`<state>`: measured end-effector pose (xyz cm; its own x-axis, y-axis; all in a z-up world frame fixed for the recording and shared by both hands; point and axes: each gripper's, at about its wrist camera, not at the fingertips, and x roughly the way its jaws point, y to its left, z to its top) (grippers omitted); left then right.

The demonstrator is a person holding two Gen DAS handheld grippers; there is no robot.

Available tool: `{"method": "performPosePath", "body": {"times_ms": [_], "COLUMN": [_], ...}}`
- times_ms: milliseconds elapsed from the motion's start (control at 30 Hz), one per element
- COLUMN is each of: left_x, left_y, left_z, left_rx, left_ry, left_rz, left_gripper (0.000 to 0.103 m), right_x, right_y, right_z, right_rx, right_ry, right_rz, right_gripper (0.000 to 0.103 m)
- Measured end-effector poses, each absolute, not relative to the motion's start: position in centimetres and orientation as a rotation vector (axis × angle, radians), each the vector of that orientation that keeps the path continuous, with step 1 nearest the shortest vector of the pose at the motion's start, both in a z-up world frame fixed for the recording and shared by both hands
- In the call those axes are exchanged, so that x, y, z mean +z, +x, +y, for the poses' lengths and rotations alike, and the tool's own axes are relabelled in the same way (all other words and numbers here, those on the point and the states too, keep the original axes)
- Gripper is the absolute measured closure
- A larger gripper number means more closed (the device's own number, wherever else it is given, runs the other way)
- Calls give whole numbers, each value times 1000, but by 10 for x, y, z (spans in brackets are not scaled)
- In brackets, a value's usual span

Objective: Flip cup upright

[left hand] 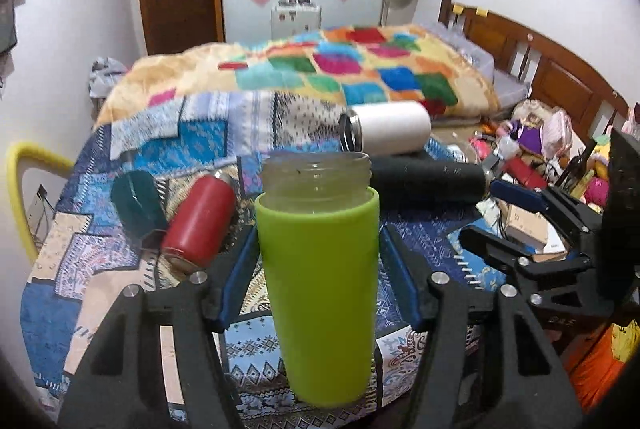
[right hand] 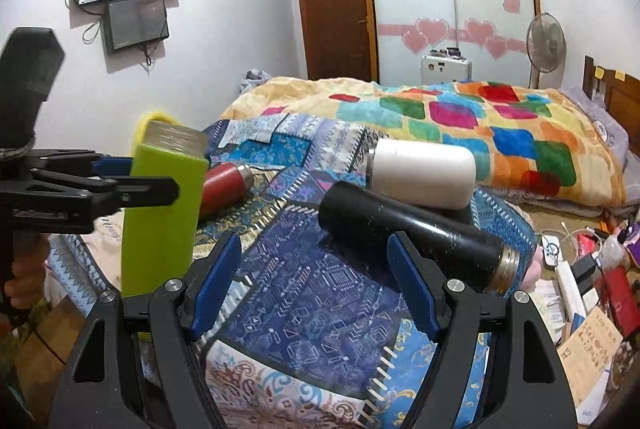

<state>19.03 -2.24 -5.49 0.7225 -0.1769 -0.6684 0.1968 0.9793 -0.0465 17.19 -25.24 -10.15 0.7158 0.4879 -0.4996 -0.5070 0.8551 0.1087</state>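
Observation:
A glass cup in a lime-green sleeve stands upright on the patterned cloth, mouth up. My left gripper surrounds it, blue pads beside the sleeve with small gaps on both sides. In the right wrist view the same green cup stands at the left with the left gripper around it. My right gripper is open and empty above the blue cloth, just in front of a black flask lying on its side.
A white flask, a red flask and a dark teal cup lie on their sides on the cloth-covered table. A bed with a colourful blanket is behind. Clutter covers the floor at right.

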Motion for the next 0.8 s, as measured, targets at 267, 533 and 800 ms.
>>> {"method": "performPosePath", "body": {"times_ms": [267, 533, 800], "left_x": [-37, -44, -59], "left_y": [188, 206, 205], "left_z": [-16, -18, -25], "left_rx": [-194, -205, -219], "left_ry": [23, 10, 31], "left_rz": [651, 651, 664], "left_gripper": [43, 43, 43], "right_x": [-93, -97, -103], "right_y": [170, 175, 177], "right_z": [-248, -249, -249], "right_rx": [552, 541, 539], "right_ry": [-45, -47, -46], "right_rz": [508, 514, 531], "right_gripper": [28, 28, 28]}}
